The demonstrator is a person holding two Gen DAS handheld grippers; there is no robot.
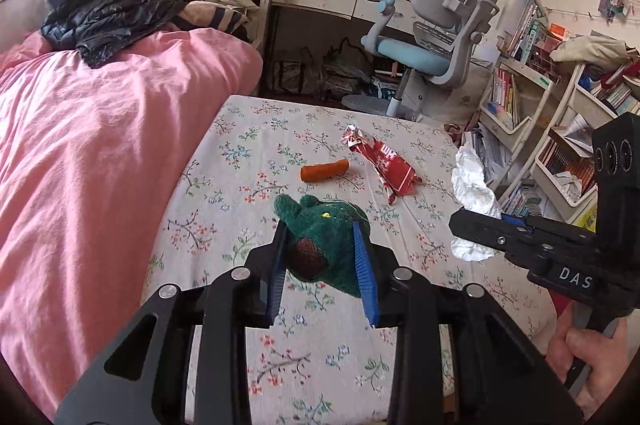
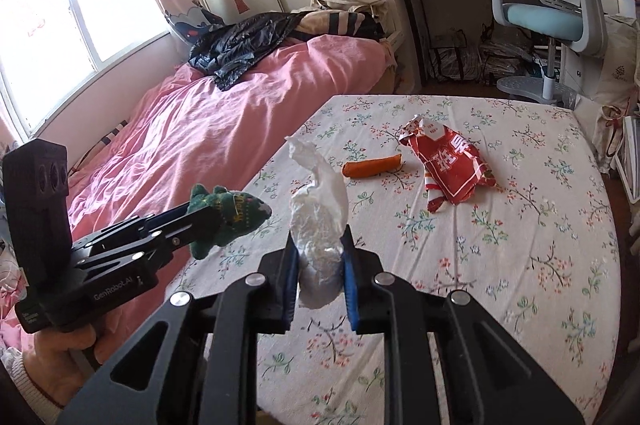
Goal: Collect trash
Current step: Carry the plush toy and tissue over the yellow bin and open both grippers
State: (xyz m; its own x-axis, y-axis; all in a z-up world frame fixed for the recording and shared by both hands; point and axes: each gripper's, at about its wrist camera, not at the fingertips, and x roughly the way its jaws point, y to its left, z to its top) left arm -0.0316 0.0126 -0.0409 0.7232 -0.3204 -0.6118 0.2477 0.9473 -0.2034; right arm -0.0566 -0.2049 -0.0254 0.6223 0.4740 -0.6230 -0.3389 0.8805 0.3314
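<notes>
Both claws are loaded for carrying off: the left gripper pinches a green plush toy, the right gripper a crumpled white tissue, while the red wrapper lies near the bed's far edge.

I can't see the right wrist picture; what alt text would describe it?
The right gripper clamps a crumpled white plastic wrapper above a floral bedsheet. To its left, the left gripper holds a small green plush toy. An orange tube-shaped piece and a red snack packet lie on the sheet.
</notes>
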